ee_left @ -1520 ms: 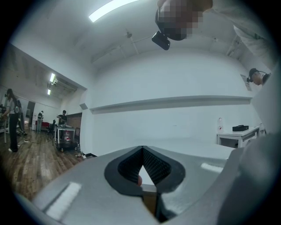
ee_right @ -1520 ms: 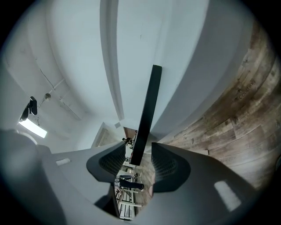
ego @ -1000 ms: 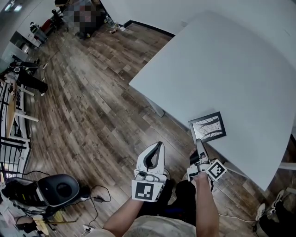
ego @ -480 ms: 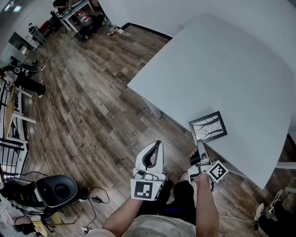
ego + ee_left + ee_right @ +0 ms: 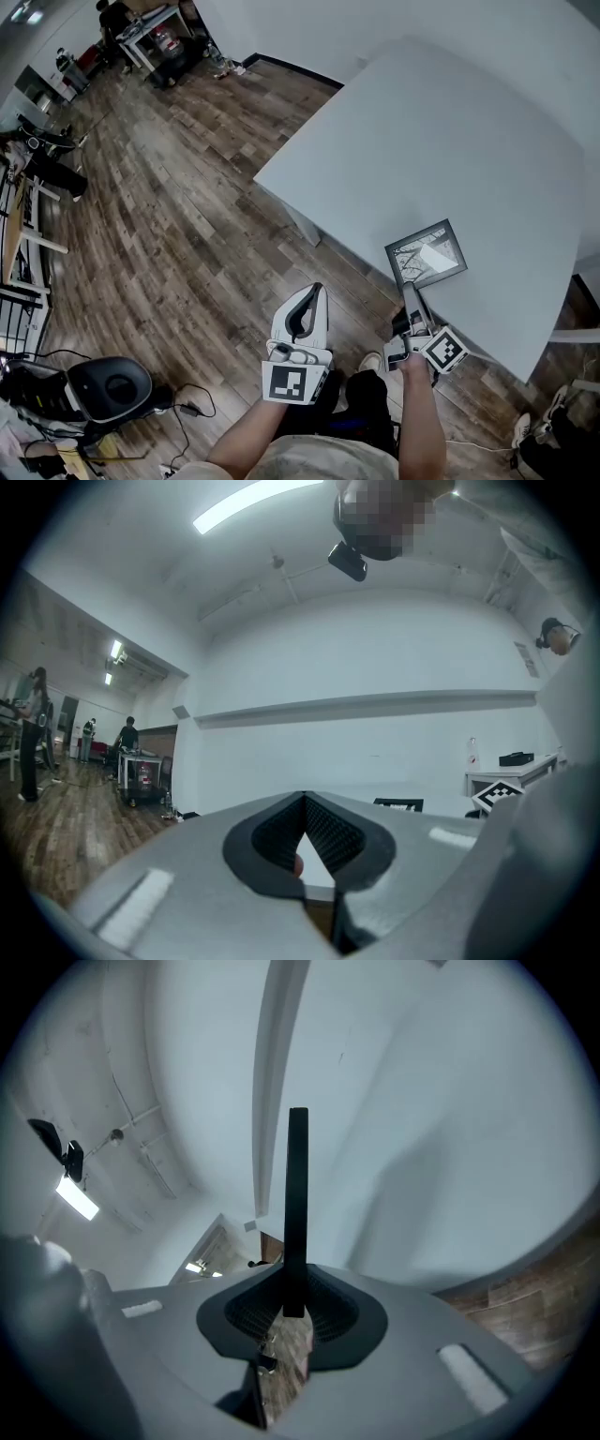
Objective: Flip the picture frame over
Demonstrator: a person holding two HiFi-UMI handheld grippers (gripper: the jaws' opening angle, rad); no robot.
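Observation:
A black picture frame [image 5: 427, 254] with a tree print lies at the near edge of the white table [image 5: 450, 141], picture side up, with a glare patch on its glass. My right gripper [image 5: 410, 289] is shut on the frame's near edge. In the right gripper view the frame [image 5: 298, 1204] shows edge-on as a thin black bar clamped between the jaws of the right gripper [image 5: 295, 1312]. My left gripper [image 5: 316, 292] hangs over the wooden floor left of the frame, shut and empty. The left gripper view shows the left gripper [image 5: 305, 803] with its tips together and the frame [image 5: 398, 804] small at the right.
The table's near corner and leg [image 5: 305, 225] stand over the wooden floor. A black round device [image 5: 108, 384] with cables sits at lower left. Desks and people [image 5: 141, 28] are far back. The person's feet are below the grippers.
The frame has tilted a little in my right gripper, and a bright reflection now shows on its glass. The left gripper has hardly moved.

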